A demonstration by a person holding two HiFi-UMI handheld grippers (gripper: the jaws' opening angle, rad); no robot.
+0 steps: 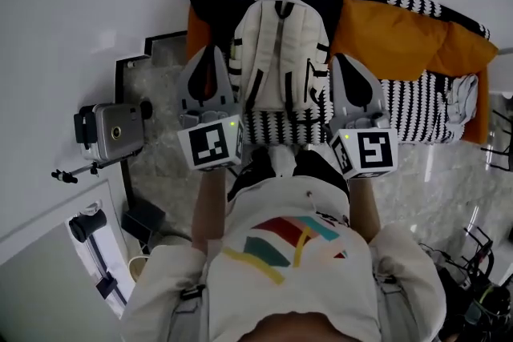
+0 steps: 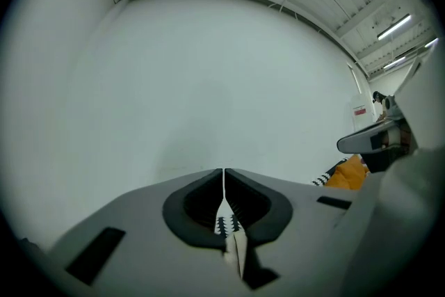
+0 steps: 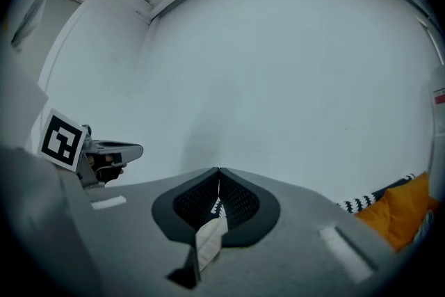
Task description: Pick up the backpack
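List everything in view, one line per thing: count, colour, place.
backpack: one, cream with black trim, lying on the cover between the grippers
cover: one, black-and-white patterned, by the wall
cushions: two, orange, right of the backpack
camera: one, silver, far left
left gripper: one, grey, shut, left of the backpack
right gripper: one, grey, shut, right of the backpack

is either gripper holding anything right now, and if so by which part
Nothing is held. The left gripper and right gripper both have their jaws shut empty, one on each side of the backpack.
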